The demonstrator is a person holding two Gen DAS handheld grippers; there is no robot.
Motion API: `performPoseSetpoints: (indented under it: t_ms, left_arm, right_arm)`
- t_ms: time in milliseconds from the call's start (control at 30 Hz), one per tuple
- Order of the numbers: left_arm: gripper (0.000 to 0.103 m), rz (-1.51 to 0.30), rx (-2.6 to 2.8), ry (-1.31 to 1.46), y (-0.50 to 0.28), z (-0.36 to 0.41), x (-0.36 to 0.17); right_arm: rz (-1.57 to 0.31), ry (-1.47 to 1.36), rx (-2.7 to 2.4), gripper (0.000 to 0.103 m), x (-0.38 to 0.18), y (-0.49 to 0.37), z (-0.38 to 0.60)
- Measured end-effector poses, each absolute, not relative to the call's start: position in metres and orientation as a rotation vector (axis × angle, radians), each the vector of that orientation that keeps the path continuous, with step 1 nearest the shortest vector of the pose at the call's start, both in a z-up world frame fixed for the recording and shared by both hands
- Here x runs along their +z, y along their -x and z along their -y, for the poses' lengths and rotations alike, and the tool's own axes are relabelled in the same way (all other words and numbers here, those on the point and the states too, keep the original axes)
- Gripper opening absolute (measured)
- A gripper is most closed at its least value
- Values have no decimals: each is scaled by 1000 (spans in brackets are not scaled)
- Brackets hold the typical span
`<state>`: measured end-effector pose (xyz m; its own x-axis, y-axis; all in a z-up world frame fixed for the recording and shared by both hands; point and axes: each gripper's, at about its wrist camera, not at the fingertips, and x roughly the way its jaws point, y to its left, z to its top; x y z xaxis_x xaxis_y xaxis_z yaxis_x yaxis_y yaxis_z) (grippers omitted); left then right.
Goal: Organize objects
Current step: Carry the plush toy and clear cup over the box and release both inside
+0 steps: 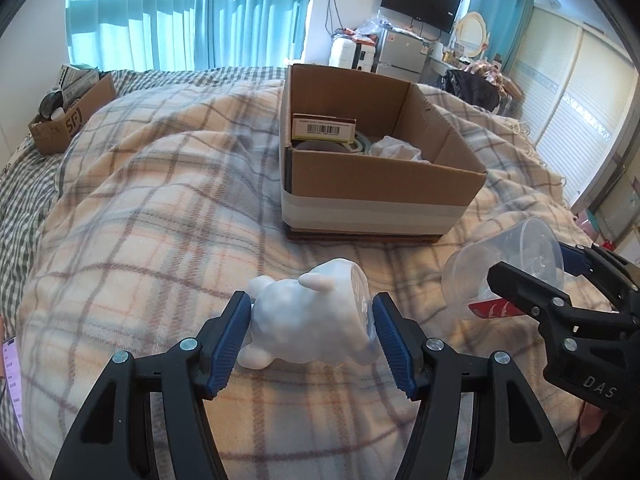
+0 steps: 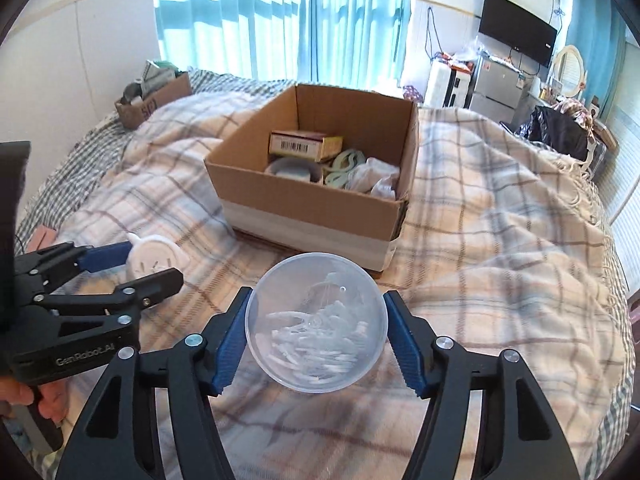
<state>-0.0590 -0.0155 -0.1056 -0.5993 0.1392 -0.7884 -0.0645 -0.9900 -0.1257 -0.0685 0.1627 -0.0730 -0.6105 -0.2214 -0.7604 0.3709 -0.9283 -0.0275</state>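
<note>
A white animal-shaped figurine (image 1: pixel 308 316) lies on its side on the plaid blanket, between the fingers of my left gripper (image 1: pixel 311 338), which is shut on it. It also shows in the right wrist view (image 2: pixel 154 258). My right gripper (image 2: pixel 316 338) is shut on a clear plastic cup (image 2: pixel 316 322) with clear bits inside, held above the blanket. The cup shows in the left wrist view (image 1: pixel 504 266) with a red label at its base. An open cardboard box (image 1: pixel 384 184) stands ahead on the bed and holds a barcoded carton (image 1: pixel 323 126), a grey roll and white crumpled plastic.
A second cardboard box (image 1: pixel 68 120) full of items stands at the bed's far left corner. Beyond the bed are curtains, a wall TV (image 1: pixel 420 0), a small fridge and clutter. The plaid blanket (image 1: pixel 160 220) is lumpy on the left.
</note>
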Motion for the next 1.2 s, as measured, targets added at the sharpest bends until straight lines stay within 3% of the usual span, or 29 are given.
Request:
performPoseSetpoints:
  t_ms: [400, 733, 1000, 1200]
  left_arm:
    - [64, 118, 2740, 1217, 62, 5, -59]
    - [64, 81, 2772, 1091, 128, -5, -15]
    - [64, 93, 2733, 1106, 193, -16, -26]
    - [64, 116, 2680, 1171, 231, -22, -53]
  right_arm:
    - [-276, -1017, -2549, 63, -11, 65, -165]
    - [-277, -884, -2588, 63, 48, 119, -168]
    - [-195, -867, -2594, 63, 55, 189, -165]
    - [-176, -919, -2621, 63, 28, 245, -163]
